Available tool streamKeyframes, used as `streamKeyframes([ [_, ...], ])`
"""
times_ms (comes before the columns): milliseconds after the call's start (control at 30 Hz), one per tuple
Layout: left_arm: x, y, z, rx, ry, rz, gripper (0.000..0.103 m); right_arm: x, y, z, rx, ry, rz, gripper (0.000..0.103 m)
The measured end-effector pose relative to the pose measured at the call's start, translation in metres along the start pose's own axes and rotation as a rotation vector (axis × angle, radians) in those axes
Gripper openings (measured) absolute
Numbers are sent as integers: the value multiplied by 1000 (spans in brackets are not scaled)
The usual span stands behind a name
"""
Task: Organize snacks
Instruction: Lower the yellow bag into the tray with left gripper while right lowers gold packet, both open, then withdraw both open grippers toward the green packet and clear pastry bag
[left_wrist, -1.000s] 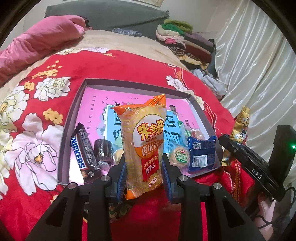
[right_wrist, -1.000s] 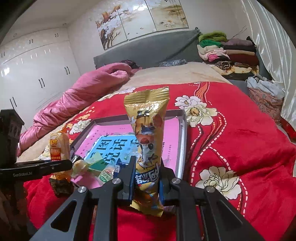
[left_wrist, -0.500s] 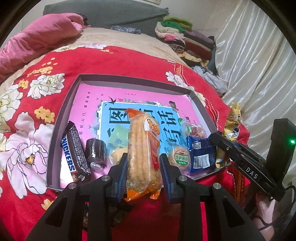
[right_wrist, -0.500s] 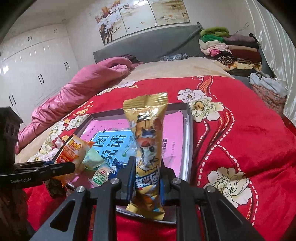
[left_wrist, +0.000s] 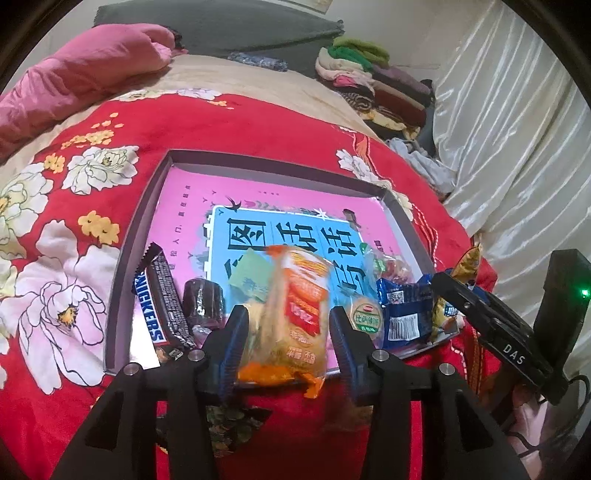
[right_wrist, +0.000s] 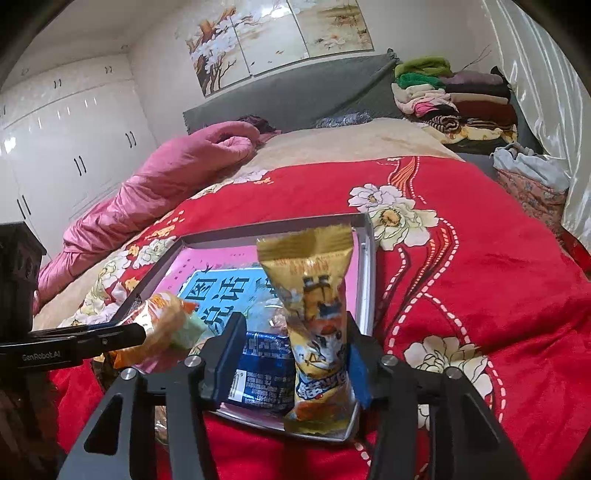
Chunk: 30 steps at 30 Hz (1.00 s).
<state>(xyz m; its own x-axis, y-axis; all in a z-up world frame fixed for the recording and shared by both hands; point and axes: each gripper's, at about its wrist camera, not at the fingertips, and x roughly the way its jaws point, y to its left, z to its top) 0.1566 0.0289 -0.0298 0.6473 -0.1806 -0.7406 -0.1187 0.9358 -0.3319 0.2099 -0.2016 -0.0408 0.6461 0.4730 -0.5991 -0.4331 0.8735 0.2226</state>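
Observation:
A grey-rimmed tray (left_wrist: 147, 206) with a pink and blue printed floor lies on the red floral bedspread. My left gripper (left_wrist: 290, 347) is over its near edge with its jaws opening. A blurred orange rice-cracker pack (left_wrist: 295, 314) tips into the tray between them, free of both pads. My right gripper (right_wrist: 291, 362) is at the tray's near right corner, its jaws opening too. A gold snack pack (right_wrist: 317, 295) stands between them and leans on the right finger; the left pad is clear of it.
In the tray lie a Snickers bar (left_wrist: 159, 299), a dark round chocolate (left_wrist: 203, 299), a green packet (left_wrist: 251, 273), a round biscuit (left_wrist: 365, 317) and a blue packet (left_wrist: 406, 314). A pink quilt (right_wrist: 166, 177) and folded clothes (right_wrist: 454, 96) sit further up the bed.
Both pairs of jaws have parted. The orange pack went from upright to tipped forward into the tray. The gold pack has sunk to the tray's corner and slid toward the right finger.

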Motion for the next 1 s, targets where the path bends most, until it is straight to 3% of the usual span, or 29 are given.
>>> streamKeyframes([
  [533, -31, 9, 3, -21, -49, -25, 65, -33, 6, 6, -12, -109, 25, 62],
  [633, -37, 13, 1, -19, -53, -25, 65, -38, 12, 4, -27, -112, 42, 68],
  [1000, -54, 25, -8, 16, -47, -9, 75, -41, 41, -11, -92, -62, 89, 69],
])
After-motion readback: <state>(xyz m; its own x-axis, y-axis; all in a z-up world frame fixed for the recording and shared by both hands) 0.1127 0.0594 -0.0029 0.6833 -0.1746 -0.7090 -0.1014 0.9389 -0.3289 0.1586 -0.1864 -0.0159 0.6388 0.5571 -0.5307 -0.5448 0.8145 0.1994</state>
